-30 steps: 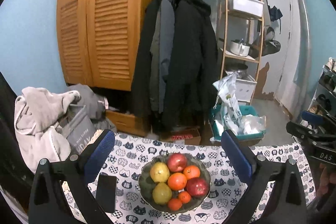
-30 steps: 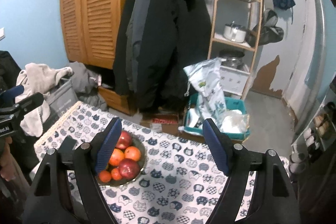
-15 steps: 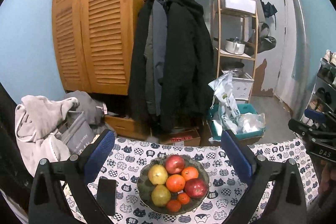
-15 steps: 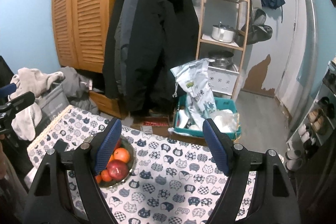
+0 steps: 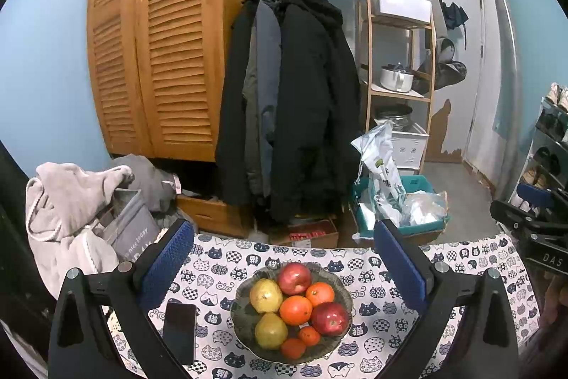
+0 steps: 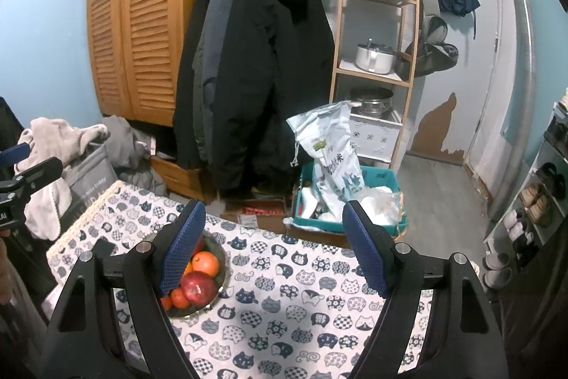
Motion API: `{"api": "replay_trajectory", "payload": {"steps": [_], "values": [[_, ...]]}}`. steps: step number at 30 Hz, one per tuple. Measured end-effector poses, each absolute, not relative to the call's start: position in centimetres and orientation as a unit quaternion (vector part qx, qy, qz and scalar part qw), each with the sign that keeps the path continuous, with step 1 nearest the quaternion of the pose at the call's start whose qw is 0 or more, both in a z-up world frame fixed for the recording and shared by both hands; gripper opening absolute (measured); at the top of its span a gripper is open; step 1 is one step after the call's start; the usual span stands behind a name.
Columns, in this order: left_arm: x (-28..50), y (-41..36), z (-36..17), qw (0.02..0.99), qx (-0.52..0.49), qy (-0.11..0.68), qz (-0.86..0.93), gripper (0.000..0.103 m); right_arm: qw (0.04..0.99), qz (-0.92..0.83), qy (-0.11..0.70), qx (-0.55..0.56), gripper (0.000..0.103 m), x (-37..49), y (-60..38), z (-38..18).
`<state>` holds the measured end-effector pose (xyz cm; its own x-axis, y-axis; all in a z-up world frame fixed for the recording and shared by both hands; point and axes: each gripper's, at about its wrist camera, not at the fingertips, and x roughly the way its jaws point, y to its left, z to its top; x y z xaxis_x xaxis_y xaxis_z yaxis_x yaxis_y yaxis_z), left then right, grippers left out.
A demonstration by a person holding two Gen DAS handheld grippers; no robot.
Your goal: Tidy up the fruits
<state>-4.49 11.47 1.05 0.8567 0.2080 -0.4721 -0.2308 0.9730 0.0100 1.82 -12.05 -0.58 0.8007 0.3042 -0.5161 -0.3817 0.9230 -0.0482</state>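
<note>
So the fruit is all piled in one dark glass bowl (image 5: 346,308) sitting on the counter (image 5: 372,272), which has a white cloth printed with little cat faces. In the bowl there are two red apples, one at the far rim (image 5: 294,278) and one on the right (image 5: 329,318), plus two yellow pears on the left side, one farther (image 5: 265,295) and one nearer (image 5: 271,330). A big orange (image 5: 295,309) sits dead centre with another orange (image 5: 319,294) just behind it to the right, and a couple of small tangerines (image 5: 309,335) are tucked at the near edge. A black phone (image 5: 179,333) lies flat on the cloth just left of the bowl, not touching it. The left tongs (image 5: 284,258) hang above the bowl with the blue pads spread wide, nothing between them, fruit well below. The right tongs (image 6: 275,245) are off to the right of the bowl, also spread wide and empty, over bare cloth; from that camera the bowl (image 6: 220,267) peeks out behind the left pad. Past the far edge of the counter there are dark coats (image 5: 294,102) on a rail and a wooden louvered wardrobe (image 5: 156,59).
</note>
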Motion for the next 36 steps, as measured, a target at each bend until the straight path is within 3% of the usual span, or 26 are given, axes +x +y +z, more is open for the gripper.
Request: {"api": "replay_trajectory", "payload": {"steps": [36], "values": [[-4.79, 11.64, 1.12, 0.963, -0.026, 0.243, 0.115, 0.102, 0.947, 0.181, 0.256, -0.075, 0.078, 1.69, -12.16, -0.41]]}}
